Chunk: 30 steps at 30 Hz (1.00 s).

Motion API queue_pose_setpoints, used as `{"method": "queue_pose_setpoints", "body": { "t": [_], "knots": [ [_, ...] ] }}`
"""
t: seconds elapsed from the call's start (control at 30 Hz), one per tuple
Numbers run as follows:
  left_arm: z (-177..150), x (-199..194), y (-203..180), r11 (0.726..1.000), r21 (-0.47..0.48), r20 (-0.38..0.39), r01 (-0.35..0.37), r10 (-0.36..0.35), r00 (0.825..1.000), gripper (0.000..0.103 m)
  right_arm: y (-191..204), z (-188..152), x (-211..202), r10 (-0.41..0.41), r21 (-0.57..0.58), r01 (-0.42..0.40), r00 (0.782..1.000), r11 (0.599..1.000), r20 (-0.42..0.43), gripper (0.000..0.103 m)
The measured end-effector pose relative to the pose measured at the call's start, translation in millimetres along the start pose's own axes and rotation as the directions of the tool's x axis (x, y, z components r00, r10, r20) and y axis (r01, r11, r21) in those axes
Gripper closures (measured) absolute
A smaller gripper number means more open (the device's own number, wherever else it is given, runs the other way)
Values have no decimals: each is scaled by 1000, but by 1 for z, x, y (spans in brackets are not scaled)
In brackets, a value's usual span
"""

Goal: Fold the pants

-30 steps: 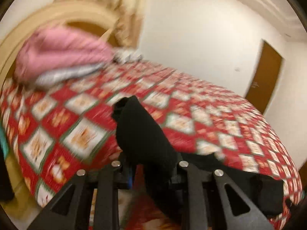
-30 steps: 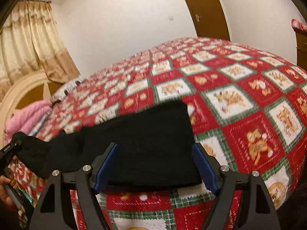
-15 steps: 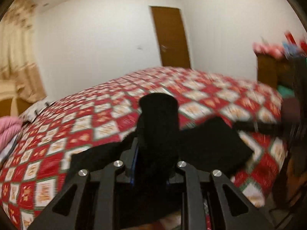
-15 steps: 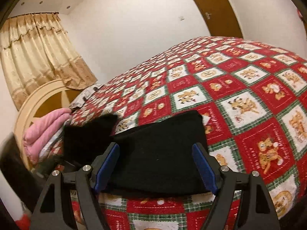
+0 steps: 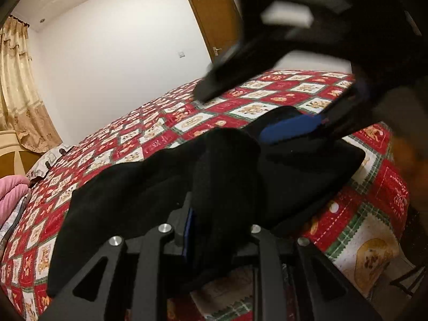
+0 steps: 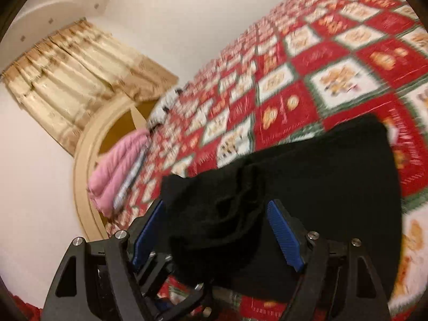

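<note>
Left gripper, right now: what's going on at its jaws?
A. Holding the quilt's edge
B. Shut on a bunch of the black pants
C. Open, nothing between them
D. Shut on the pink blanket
B: in the left wrist view the left gripper has its jaws pinched on a raised bunch of the black pants.

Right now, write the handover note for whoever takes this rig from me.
Left gripper: shut on a bunched end of the black fabric pants.
Right gripper: open, with the folded pants between its blue pads, not clamped.
The pants lie on the red, white and green patchwork quilt, near the bed's edge.
Done: one end brought over onto the rest.
Left: lay that end flat, release, smooth the fold.
</note>
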<state>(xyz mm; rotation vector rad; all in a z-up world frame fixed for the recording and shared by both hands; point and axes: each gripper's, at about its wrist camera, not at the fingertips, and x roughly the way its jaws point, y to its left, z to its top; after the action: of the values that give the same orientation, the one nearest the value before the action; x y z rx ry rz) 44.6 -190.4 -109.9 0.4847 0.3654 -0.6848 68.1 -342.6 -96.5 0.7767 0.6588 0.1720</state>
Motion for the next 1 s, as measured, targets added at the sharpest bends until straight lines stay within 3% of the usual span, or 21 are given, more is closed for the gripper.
{"method": "queue_pose_setpoints", "body": {
  "t": [0.07,0.17,0.2,0.23,0.33,0.5,0.7,0.83,1.0],
  "knots": [
    [-1,-2,-1,1000,1,10,1,-1,1000,80,2,0,17,-22,-14,21,999,1000,-34,23],
    [-4,-2,-1,1000,-8,22,12,-12,1000,80,9,-1,23,-47,-73,46,999,996,-12,25],
    [-4,-2,-1,1000,-10,24,15,-14,1000,80,10,-1,25,-63,-87,62,998,994,-8,38],
    [-4,-2,-2,1000,-8,21,14,-14,1000,80,12,-3,28,-83,-112,82,996,990,-10,60],
    [-3,-1,-6,1000,5,17,7,-7,1000,80,10,-2,31,-103,-139,100,995,985,-15,74],
    [11,-6,-11,1000,-3,7,1,-1,1000,80,22,6,16,-85,-182,86,996,980,13,82],
    [49,-29,-30,999,2,95,47,-47,994,80,30,27,-49,-45,-249,71,993,966,111,84],
    [65,-24,-68,993,50,107,103,-108,988,80,7,31,-72,-125,-255,154,984,955,126,84],
    [57,7,-105,977,56,7,204,-205,979,80,-40,16,-64,-281,-246,298,954,922,102,84]
  ]
}}
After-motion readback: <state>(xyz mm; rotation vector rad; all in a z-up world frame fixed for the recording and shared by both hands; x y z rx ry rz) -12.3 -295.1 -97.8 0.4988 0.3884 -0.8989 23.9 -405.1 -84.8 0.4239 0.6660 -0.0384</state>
